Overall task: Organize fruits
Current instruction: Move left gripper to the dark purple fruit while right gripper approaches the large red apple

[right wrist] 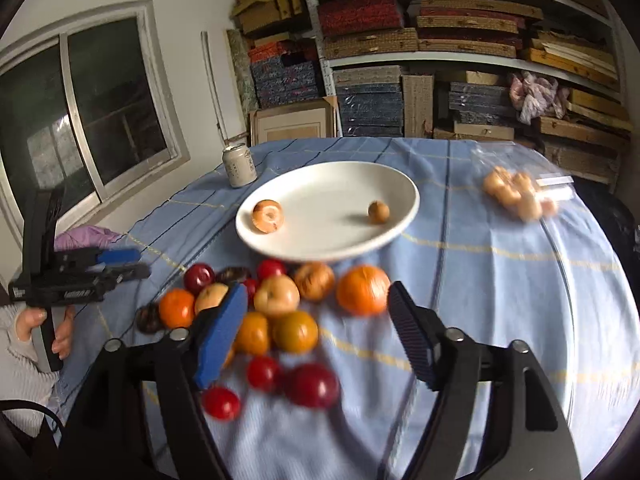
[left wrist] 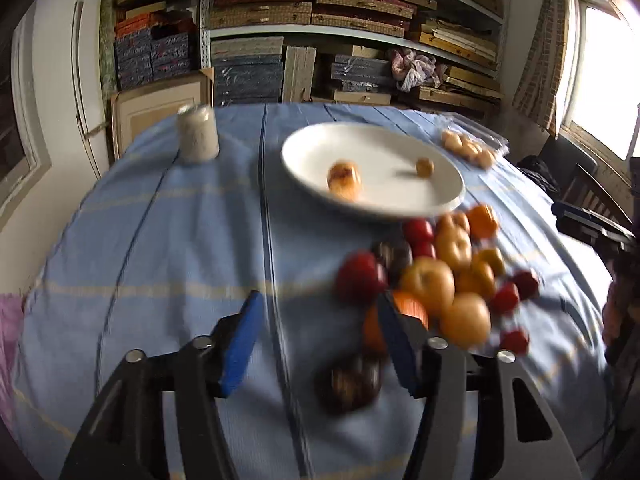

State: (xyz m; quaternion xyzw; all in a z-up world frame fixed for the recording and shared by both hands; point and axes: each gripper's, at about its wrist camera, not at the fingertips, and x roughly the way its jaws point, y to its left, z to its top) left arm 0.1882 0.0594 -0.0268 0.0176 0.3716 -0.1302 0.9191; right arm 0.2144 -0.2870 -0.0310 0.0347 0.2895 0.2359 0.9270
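Observation:
A white plate [left wrist: 304,168] [right wrist: 320,184] sits mid-table and holds a yellow-brown fruit [left wrist: 344,182] [right wrist: 268,216] and a small brown one [left wrist: 424,168] [right wrist: 378,211]. In front of it lies a loose pile of fruit [left wrist: 436,276] [right wrist: 276,296]: oranges, yellow apples, red and dark plums. My left gripper [left wrist: 320,320] is open above the cloth just left of the pile, and a dark fruit [left wrist: 352,384] lies on the cloth below its jaws. My right gripper [right wrist: 316,320] is open over the pile with an orange [right wrist: 362,290] ahead of it. A hand holds the left gripper [right wrist: 120,264] at the far left.
A drink can [left wrist: 198,134] [right wrist: 239,166] stands at the back left of the blue checked tablecloth [left wrist: 160,240]. A clear bag of pale fruit [left wrist: 468,148] [right wrist: 516,194] lies at the back right. Shelves of stacked boxes [right wrist: 440,40] rise behind the table.

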